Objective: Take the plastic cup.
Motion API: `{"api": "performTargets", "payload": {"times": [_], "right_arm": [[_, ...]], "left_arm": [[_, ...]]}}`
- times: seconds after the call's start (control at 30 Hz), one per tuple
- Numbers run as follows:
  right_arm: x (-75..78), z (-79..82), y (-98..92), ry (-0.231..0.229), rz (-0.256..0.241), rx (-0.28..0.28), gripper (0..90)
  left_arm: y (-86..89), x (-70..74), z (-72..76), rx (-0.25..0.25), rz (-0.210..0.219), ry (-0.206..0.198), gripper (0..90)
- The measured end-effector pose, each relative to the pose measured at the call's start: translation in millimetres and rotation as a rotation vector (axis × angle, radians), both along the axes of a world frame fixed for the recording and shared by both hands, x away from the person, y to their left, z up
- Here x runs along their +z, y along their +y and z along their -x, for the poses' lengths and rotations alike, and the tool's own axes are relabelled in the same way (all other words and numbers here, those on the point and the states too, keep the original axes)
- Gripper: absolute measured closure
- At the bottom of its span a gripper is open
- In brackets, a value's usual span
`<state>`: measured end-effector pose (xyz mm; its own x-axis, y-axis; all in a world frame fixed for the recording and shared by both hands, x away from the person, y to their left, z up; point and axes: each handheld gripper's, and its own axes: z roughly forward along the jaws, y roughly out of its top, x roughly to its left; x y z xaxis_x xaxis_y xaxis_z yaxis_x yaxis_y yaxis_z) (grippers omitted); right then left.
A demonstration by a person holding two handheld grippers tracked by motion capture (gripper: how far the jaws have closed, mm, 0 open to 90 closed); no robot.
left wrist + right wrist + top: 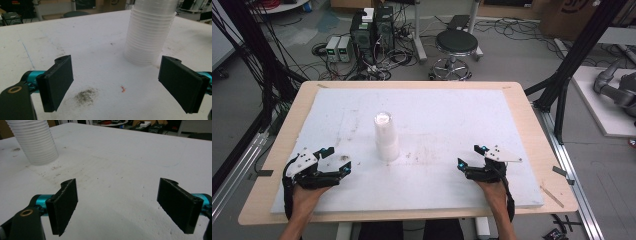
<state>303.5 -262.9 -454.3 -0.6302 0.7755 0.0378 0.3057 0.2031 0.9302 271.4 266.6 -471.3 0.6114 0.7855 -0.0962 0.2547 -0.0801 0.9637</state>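
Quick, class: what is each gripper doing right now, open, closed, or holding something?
Left gripper: open, holding nothing; the stack of cups stands ahead, untouched.
Right gripper: open, holding nothing.

One obstacle stands on the tabletop (447,110): an upright stack of white plastic cups (386,136), near centre, slightly left. The white surface around it is bare on all sides. The left gripper (338,161) and right gripper (471,157), fingers spread wide with nothing between them, rest at the near edge, well apart from the stack, with unobstructed approach lanes.
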Motion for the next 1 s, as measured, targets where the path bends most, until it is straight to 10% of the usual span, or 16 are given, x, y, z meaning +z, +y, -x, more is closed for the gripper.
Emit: {"api": "performTargets", "payload": {"times": [0.7, 1.0], "right_arm": [[-0.1, 0.4, -1.2, -0.003, -0.011, 0.014, 16.9], [0.0, 1.3, -1.7, -0.012, -0.011, 0.019, 16.9]], "left_arm": [[1.3, -0.1, -2.1, 0.009, 0.016, 0.023, 12.5], [9.7, 4.6, -8.4, -0.060, 0.066, 0.053, 12.0]]}}
